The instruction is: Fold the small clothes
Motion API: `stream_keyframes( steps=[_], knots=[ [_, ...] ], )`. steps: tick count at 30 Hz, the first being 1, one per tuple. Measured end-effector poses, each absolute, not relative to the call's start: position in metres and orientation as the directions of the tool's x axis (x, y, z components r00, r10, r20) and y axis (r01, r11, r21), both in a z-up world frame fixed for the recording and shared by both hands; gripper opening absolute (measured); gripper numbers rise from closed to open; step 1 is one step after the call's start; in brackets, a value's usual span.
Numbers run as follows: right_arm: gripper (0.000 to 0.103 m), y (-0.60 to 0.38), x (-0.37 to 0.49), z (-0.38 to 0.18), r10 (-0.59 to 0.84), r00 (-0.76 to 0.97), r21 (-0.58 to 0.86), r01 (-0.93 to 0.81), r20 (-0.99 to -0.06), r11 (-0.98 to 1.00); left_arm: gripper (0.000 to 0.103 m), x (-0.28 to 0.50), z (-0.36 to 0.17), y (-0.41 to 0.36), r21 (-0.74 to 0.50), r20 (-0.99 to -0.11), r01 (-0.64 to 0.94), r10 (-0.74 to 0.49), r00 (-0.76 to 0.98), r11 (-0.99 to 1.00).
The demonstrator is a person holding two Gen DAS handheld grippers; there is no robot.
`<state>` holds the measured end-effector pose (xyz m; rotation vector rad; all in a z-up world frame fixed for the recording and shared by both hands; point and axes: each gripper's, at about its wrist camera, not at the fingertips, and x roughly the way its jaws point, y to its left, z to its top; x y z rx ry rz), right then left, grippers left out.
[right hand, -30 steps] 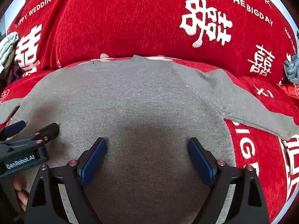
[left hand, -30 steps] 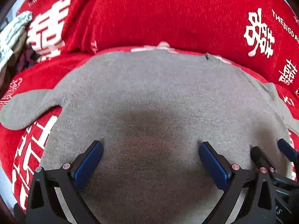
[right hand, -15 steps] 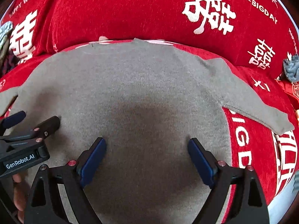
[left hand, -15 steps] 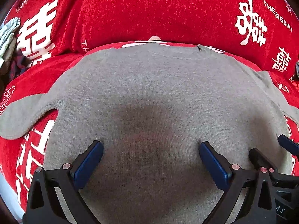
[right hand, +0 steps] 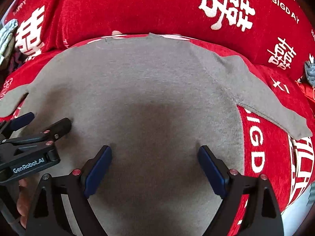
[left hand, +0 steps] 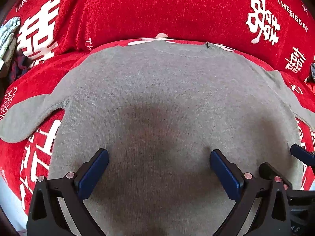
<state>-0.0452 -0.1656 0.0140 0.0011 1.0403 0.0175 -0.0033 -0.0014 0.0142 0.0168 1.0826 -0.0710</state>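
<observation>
A small grey knit sweater [left hand: 161, 90] lies flat on a red cloth, neckline at the far side. Its left sleeve [left hand: 21, 120] and right sleeve [right hand: 271, 102] are spread out to the sides. My left gripper [left hand: 157, 169] is open, low over the lower left half of the body, nothing between its blue pads. My right gripper [right hand: 155, 165] is open too, over the lower right half of the sweater [right hand: 137, 90]. Each gripper shows at the edge of the other's view: the right gripper [left hand: 285, 163] and the left gripper [right hand: 39, 123].
The red cloth [left hand: 157, 7] with white characters rises at the back like a cushion. Grey crumpled garments lie at the far left [left hand: 7, 33] and far right [right hand: 310, 72]. A hand [right hand: 21, 202] holds the left gripper's handle.
Both grippers have risen and drawn back a little toward the hem, so more of the sweater and both sleeves show. Both stay open.
</observation>
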Motion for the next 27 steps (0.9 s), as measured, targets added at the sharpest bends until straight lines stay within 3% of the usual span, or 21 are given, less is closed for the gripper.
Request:
stream_keyframes(
  steps=[14, 27],
  knots=[
    [0.091, -0.161, -0.055, 0.032, 0.007, 0.553, -0.020, -0.043, -0.833, 0.999, 0.103, -0.009, 0.035, 0.005, -0.055, -0.872, 0.023, -0.059, 0.486, 0.998],
    [0.091, -0.172, -0.055, 0.047, 0.021, 0.590, -0.001, -0.038, -0.807, 0.999, 0.103, -0.013, 0.057, -0.008, -0.006, -0.849, 0.031, -0.022, 0.528, 1.000]
  ],
)
